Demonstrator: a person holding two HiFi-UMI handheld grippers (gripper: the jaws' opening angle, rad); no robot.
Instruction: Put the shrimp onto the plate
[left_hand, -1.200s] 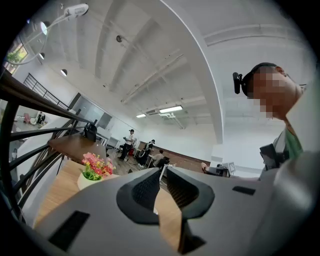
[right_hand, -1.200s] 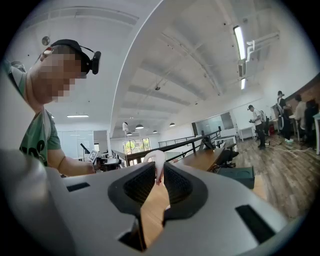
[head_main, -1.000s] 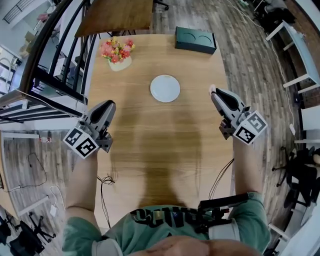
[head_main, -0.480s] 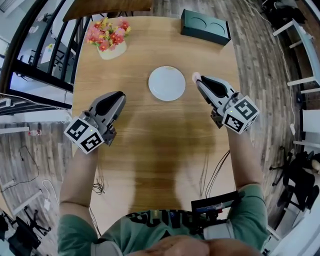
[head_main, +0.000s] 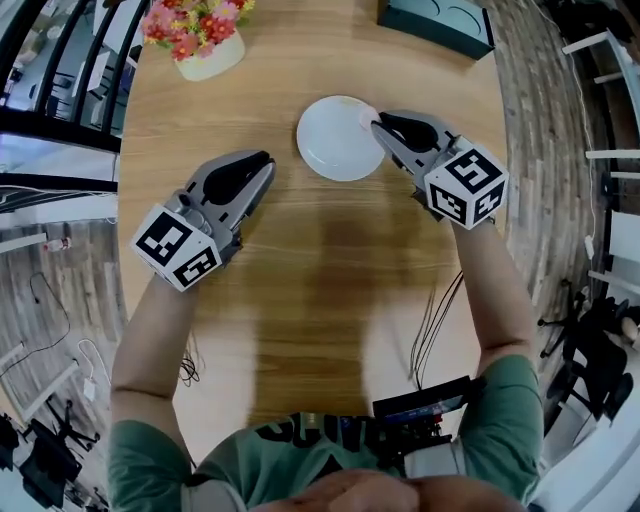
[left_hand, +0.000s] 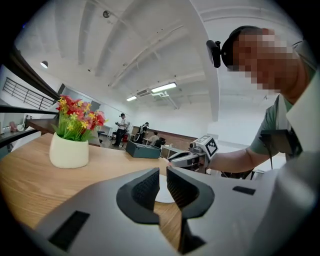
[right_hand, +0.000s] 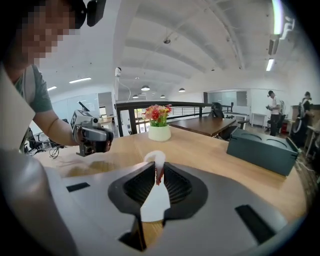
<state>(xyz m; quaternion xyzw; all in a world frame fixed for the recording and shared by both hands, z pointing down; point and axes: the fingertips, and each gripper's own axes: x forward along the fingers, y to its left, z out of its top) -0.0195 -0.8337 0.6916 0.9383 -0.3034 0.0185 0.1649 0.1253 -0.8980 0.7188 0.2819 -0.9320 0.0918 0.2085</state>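
A white plate (head_main: 335, 150) lies in the middle of the wooden table (head_main: 330, 290). My right gripper (head_main: 378, 122) hangs over the plate's right rim, shut on a pale pink shrimp (head_main: 366, 114). In the right gripper view the curled shrimp (right_hand: 156, 161) sticks up between the pads of the right gripper (right_hand: 158, 174), and the plate (right_hand: 156, 206) shows beneath them. My left gripper (head_main: 264, 162) hovers just left of the plate, jaws together and empty. In the left gripper view the left gripper (left_hand: 162, 186) points at the plate (left_hand: 164, 194), and the right gripper (left_hand: 184, 158) shows beyond it.
A white pot of red and yellow flowers (head_main: 193, 38) stands at the table's far left. A dark teal box (head_main: 438, 20) sits at the far right. Black railings (head_main: 55, 90) run along the left of the table. Cables (head_main: 430, 320) hang off the right edge.
Both grippers have moved forward toward the plate. The right gripper, still holding the shrimp, swung left from beside the plate to over its right rim.
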